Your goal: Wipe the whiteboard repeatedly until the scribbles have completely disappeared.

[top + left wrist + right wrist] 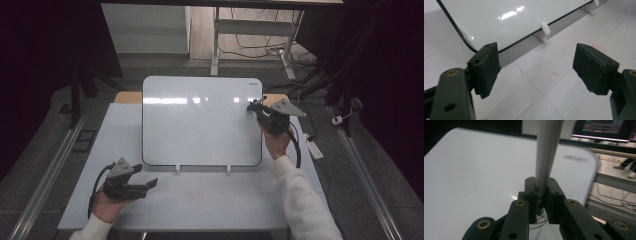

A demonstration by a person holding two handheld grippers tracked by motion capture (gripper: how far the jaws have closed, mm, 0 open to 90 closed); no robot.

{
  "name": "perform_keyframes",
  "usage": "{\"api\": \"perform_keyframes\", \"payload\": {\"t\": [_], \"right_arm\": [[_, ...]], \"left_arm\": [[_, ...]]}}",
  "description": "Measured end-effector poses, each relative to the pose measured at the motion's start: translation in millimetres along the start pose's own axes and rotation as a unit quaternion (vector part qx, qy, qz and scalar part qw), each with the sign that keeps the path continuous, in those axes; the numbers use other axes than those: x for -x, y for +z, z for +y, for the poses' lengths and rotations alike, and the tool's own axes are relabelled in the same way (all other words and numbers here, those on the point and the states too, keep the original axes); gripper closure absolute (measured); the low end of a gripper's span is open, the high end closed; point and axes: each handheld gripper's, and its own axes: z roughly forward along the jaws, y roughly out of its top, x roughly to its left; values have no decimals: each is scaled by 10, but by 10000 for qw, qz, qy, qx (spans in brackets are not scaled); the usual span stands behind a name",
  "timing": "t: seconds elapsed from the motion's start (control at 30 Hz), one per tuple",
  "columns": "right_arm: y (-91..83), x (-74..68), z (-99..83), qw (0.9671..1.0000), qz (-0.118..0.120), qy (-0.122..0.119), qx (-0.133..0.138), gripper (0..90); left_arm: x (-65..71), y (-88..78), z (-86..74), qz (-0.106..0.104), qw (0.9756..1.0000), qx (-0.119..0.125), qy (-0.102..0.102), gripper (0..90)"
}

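Whiteboard: glossy white rectangular board with thin black rim and rounded corners [200, 120], propped tilted at the far middle of the table, lower edge seated in two small white plastic clips [177, 168]; bright glare streaks across its upper part.
Board marks: small dark scribble [248, 116] near the board's right edge, just beside the right tool's tip; shape too small to read.
Table: pale white tabletop made of joined panels [200, 200]; faint red marks [556, 74] on the surface in front of the board.
Right gripper: black two-jaw tool with grey three-cornered plate [260, 107], held up at the board's upper right edge by a hand in a white sleeve [305, 200]; jaws clamped tight on a slim pale grey tapered marker-like stick [546, 152].
Stick: rises straight out from between the jaws in the right gripper view, lying over the board face; contact of its tip with the board possibly made, not clear from above.
Left gripper: black two-jaw tool with grey plate [147, 185], low over the near left of the table, well apart from the board; jaws spread wide, nothing between them, bare tabletop and the board's lower left corner beyond.
Containers: none visible on the table.
Surroundings: white metal desk frame and loose cables [260, 50] on the floor behind the table.
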Motion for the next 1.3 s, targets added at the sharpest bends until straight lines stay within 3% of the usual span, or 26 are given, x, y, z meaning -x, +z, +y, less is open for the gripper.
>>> {"api": "perform_keyframes", "payload": {"t": [0.1,0.23,0.33,0.4,0.47,0.53,0.63,0.7,0.8,0.87,1.0,1.13,1.2,1.3], "right_arm": [[-40,-81,-61,9998,86,-155,-99,808],[-99,126,-23,9993,-337,124,76,808],[-115,165,-24,9990,-395,164,116,808],[-99,93,-45,9997,-183,175,69,808],[-69,-11,-63,10000,-18,-1,-20,808],[-42,-41,-45,9999,-62,-98,-15,808],[-22,62,2,9995,-281,107,139,808],[-8,74,6,9992,-290,221,166,808],[36,-73,-14,10000,-27,-25,44,808],[52,-114,-2,9999,-42,-160,6,808],[19,34,17,9995,-242,140,119,808],[-11,-56,-14,9998,-118,-130,-25,808],[-32,-9,-2,9996,-226,-162,0,808],[-84,177,14,9986,-479,188,145,808]], "left_arm": [[7,-6,-2,-3,10000,6,8,220],[14,-10,-1,-3,10000,17,8,220],[5,-5,0,-1,10000,10,-1,220],[0,1,1,4,10000,3,4,220],[5,3,1,3,10000,-4,11,220],[12,-1,0,6,10000,-3,19,220],[10,-11,-1,23,10000,17,9,220],[0,-10,-1,17,10000,19,1,220],[-6,-1,0,15,10000,-3,4,220],[2,-5,-1,8,10000,5,13,220],[6,-26,-3,14,10000,40,12,220],[-5,-6,-1,12,10000,11,-1,220],[5,-7,-2,7,10000,5,21,219],[9,-22,-2,13,10000,31,21,219]]}}
